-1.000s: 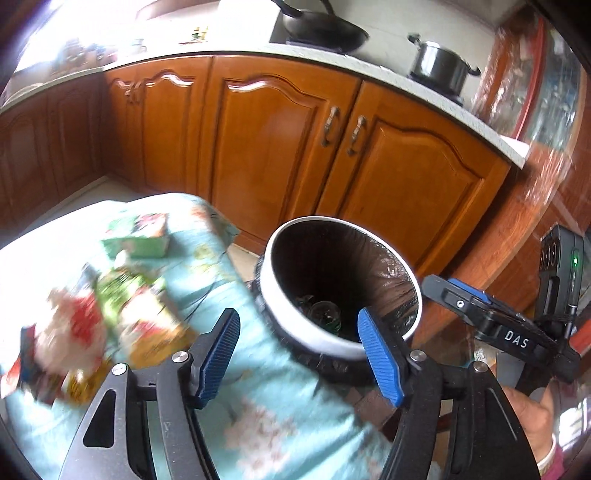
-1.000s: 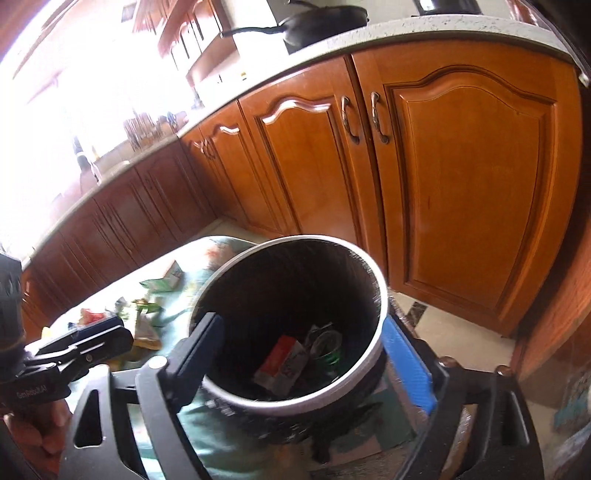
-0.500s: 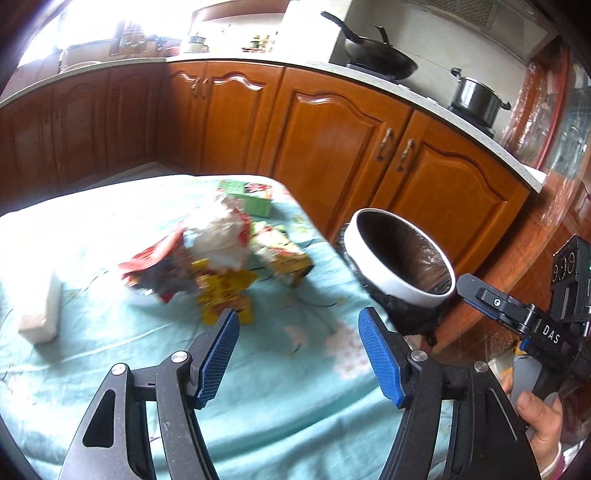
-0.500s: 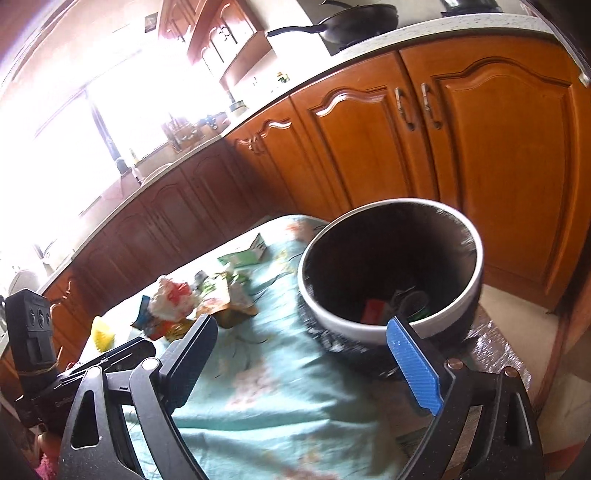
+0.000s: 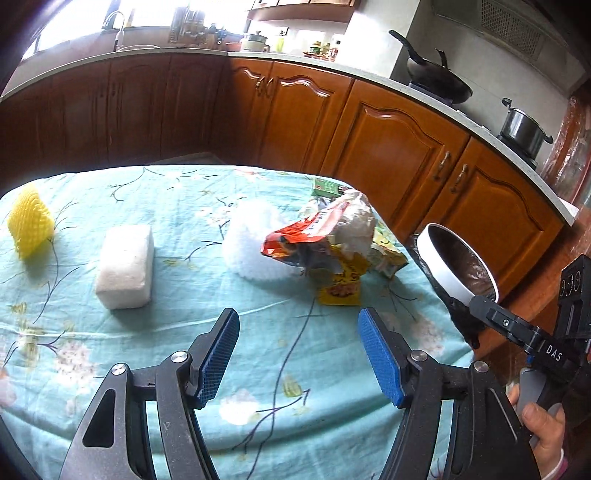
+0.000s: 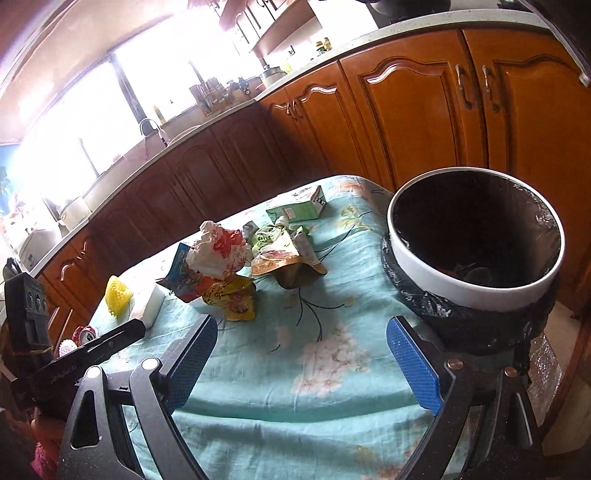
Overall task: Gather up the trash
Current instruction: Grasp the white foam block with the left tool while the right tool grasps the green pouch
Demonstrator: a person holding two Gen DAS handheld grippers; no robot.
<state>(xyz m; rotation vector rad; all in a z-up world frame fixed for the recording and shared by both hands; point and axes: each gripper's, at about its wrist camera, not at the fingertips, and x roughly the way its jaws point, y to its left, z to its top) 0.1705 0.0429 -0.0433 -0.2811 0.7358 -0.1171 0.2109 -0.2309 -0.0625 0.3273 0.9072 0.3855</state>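
Left wrist | both tongs (image 5: 299,354) (image 6: 321,365) spread, empty | crinkled wrappers (image 5: 325,236) | round white-rimmed bin (image 6: 476,243)

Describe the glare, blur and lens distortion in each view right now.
Left wrist view: sharp; fisheye bends the countertop into an arc, corners go black, the window is washed out. Right wrist view: the window blows out to white, hazing the upper left; the trash bin interior is nearly black.

Two wrist views over one table (image 5: 303,354)
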